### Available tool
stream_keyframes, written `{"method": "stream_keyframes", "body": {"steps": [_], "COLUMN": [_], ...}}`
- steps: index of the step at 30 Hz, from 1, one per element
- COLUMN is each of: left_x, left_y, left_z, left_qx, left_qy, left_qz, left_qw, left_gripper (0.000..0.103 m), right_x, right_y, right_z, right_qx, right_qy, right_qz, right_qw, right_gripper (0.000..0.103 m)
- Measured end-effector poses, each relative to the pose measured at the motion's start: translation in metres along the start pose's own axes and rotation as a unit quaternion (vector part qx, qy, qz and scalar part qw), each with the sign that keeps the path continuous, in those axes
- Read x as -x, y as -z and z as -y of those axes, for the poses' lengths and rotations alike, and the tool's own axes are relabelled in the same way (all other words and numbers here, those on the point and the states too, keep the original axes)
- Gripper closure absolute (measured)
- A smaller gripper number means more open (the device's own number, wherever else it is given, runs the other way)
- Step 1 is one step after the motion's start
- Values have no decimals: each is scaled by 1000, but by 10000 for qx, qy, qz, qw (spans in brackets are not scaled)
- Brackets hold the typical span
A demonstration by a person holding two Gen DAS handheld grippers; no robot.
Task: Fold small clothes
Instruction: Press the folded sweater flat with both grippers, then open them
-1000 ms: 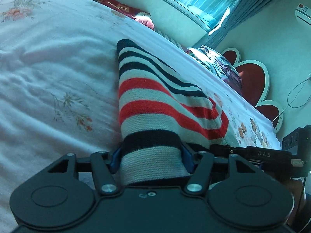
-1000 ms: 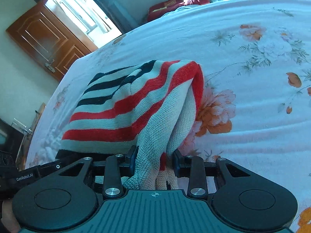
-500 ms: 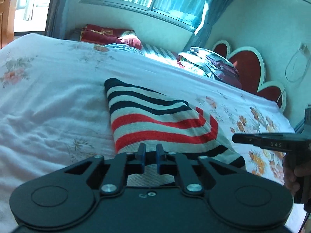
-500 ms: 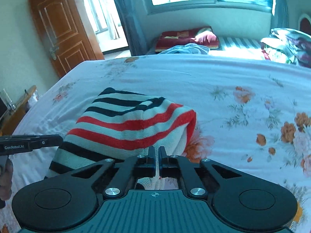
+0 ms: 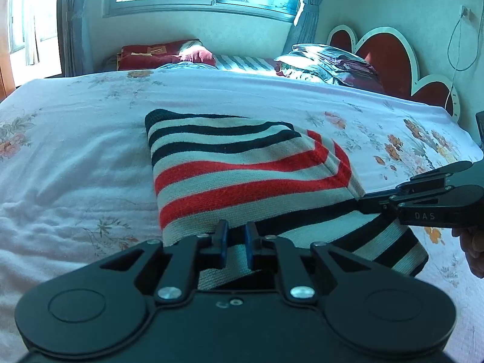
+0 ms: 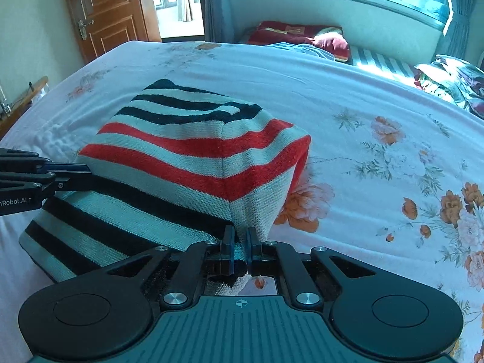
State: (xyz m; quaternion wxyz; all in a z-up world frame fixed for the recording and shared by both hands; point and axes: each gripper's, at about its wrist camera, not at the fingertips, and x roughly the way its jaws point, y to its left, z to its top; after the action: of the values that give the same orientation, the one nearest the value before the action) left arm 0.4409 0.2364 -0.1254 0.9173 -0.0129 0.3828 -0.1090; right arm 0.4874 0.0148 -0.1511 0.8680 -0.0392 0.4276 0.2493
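Both grippers on sweater edge

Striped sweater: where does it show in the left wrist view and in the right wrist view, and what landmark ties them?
Left wrist view: striped sweater fills the centre, its near edge running between the left claw.
Right wrist view: centre-left, a corner pinched in the right claw.
Shared landmark: the red cushion under the window.
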Motion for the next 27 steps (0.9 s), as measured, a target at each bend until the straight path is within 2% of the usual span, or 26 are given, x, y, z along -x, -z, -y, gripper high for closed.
{"method": "stream_keyframes", "body": {"steps": [8,10,13,16,21,27], "left_x": [9,19,32,39,43,35], "left_y": [-4,-3,7,26,56,60], "left_z": [7,11,19,24,18,14], "left_qx": [-90,-141,-282,-463,-392,-169], "left_qy": [-157,-80,12,-42,-94,-182], "left_qz": [-32,-19,-80,-234,-322,-224], "left_qw": [9998,9999,9996,9986,9987,9994], "left_gripper": [92,92,92,92,92,92], "right_x": [21,33,51,61,46,36], "right_y": [-3,-1,5,18,50,61], "right_z": [-5,-7,-8,-11,-19,-14], "right_qx": [-220,-238,-313,-364,-272,-566], "right_qy": [-32,-70,-181,-338,-345,-390], "right_qz": [58,146,241,151,-289,-156], "right_qw": [9997,9996,9991,9987,9986,9975], "right_gripper": [98,98,98,98,98,98]}}
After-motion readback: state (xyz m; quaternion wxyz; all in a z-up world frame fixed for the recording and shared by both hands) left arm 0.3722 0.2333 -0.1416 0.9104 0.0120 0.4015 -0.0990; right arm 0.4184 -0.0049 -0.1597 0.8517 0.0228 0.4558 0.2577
